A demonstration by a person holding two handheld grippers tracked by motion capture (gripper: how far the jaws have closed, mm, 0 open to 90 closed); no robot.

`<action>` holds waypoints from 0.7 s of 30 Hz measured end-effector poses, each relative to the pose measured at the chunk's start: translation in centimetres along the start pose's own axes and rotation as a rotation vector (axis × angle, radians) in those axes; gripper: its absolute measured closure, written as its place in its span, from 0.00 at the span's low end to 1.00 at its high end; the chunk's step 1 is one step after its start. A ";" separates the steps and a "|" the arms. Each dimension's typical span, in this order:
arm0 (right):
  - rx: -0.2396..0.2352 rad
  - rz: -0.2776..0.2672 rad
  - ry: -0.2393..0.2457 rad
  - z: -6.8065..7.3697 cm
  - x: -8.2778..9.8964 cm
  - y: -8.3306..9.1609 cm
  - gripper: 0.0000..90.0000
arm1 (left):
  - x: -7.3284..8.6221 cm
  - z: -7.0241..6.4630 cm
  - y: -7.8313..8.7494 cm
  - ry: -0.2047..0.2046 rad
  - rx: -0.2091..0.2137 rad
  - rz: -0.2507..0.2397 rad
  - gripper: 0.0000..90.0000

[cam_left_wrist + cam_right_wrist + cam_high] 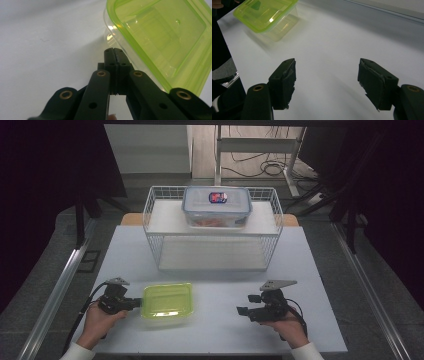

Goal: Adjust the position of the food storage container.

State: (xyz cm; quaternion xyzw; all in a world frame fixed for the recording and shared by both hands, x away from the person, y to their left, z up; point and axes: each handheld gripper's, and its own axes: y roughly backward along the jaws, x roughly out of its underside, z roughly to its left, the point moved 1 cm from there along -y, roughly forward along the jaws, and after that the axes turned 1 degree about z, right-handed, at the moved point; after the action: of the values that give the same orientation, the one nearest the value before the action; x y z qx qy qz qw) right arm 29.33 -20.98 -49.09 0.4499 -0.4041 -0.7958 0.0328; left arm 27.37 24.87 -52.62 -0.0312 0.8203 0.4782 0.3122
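The left claw point(134, 304) lies low over the tabletop point(220, 325) with its jaws pressed together. In the left gripper view the two black jaws meet flat against each other, with nothing between them. Their tips sit just beside the near rim of the green-lidded container point(165, 40); whether they touch its clear wall I cannot tell. In the high view this container point(167, 300) stands flat on the tabletop directly ahead of the left claw's tips, its yellow-green lid seated on a clear tub.

The right claw point(248, 304) rests well apart from the container, on the far side of it from the left claw. Its jaws are spread wide and hold nothing. In the right gripper view the bare tabletop point(332, 50) shows between the jaws, and the container point(265, 15) sits far ahead and off to the left of them.

Beyond both claws, farther across the tabletop, stands a white wire basket point(155, 227). A clear box with a blue-edged lid point(217, 206) rests on the basket's upper level.
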 end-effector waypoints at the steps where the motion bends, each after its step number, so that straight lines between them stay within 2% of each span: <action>1: -0.001 0.002 -0.001 0.0 0.0 0.0 0.34 | -0.1 -0.1 -0.1 -0.002 0.004 0.000 1.00; 3: 0.000 0.006 0.004 0.1 0.0 -0.1 0.34 | -0.2 -0.5 -0.3 -0.007 0.007 0.002 1.00; 6: -0.003 0.008 0.004 0.2 0.0 -0.1 0.34 | -0.6 -0.9 -0.8 -0.001 0.047 0.004 1.00; 12: -0.002 0.010 0.004 0.1 0.0 -0.2 0.34 | -1.5 -2.2 -2.1 -0.026 0.054 0.013 1.00; 14: -0.002 0.011 0.005 0.1 0.0 -0.2 0.34 | -1.7 -2.6 -2.5 -0.022 0.055 0.008 1.00; 19: -0.004 0.014 0.005 0.1 0.0 -0.1 0.34 | -2.3 -3.5 -3.8 -0.019 0.092 0.012 1.00; 21: -0.004 0.015 0.004 0.1 0.1 -0.1 0.34 | -2.6 -3.9 -4.1 -0.041 0.079 0.024 1.00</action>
State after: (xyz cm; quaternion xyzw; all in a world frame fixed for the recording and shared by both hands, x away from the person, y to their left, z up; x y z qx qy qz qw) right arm 29.29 -20.87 -49.21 0.4485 -0.4058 -0.7953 0.0404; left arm 29.02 18.89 -53.01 0.0010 0.8323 0.4498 0.3241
